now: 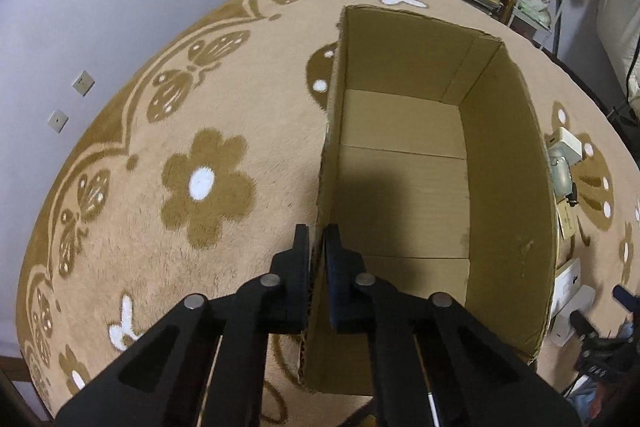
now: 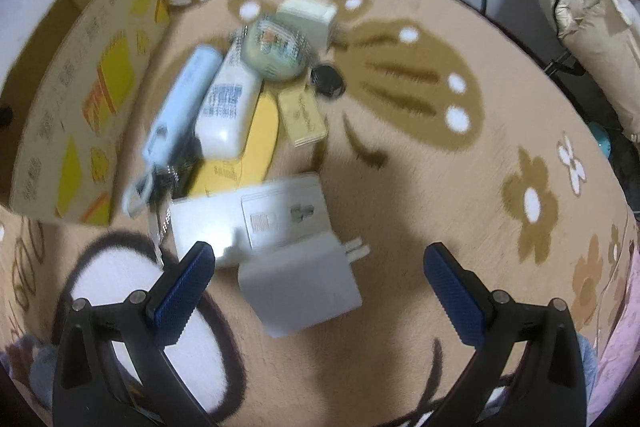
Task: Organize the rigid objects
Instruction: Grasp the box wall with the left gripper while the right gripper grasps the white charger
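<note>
Task barely begun. Cardboard box sits on the rug, inside bare as far as seen. Left tongs are pinched shut on the box's near wall, steadying it. Right tongs gape wide, holding nothing, above the white charger. Beside the box outside lie all items: power bank, white bottle, round tin, white carton. Everything still to load.
</note>
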A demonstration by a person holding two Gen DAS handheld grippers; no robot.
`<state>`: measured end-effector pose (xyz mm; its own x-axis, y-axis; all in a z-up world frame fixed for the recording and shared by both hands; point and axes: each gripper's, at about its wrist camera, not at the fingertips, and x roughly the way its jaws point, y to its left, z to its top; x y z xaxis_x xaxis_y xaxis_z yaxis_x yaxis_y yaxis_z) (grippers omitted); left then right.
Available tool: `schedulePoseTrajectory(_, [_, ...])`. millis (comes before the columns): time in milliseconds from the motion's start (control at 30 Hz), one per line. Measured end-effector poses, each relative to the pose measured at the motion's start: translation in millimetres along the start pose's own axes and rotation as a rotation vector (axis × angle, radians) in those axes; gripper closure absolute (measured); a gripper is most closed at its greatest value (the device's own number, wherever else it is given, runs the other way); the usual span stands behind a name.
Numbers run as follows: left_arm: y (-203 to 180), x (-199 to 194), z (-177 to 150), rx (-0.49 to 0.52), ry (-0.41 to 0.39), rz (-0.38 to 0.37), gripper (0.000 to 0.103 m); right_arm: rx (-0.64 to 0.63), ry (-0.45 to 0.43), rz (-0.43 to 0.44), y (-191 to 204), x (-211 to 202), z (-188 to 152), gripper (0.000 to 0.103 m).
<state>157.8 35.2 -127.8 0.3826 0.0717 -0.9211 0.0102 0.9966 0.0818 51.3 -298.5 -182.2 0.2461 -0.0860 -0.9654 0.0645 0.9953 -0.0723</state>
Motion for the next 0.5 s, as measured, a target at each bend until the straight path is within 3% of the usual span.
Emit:
schedulePoseTrajectory(267, [1.6, -1.2, 1.0, 0.006, -0.004, 0.007, 0.096, -0.058, 0.077, -0.047, 8.9, 26.5, -4.1, 0.002])
schedulePoseTrajectory(367, [1.7, -0.6, 1.3, 0.003, -0.002, 0.001, 0.096, -0.055, 0.093, -0.026, 11.5, 29.7, -6.7, 0.012])
schedulePoseTrajectory(433, [1.1, -0.4, 1.5, 0.004, -0.002, 0.000, 0.096, -0.052, 0.100, 0.010, 11.9, 29.2, -7.3, 0.026])
schedulePoseTrajectory(500, [0.6, -0.3, 1.4, 0.009, -0.003, 0.005, 0.096, -0.049, 0.109, 0.022, 12.3, 28.6, -6.0, 0.029])
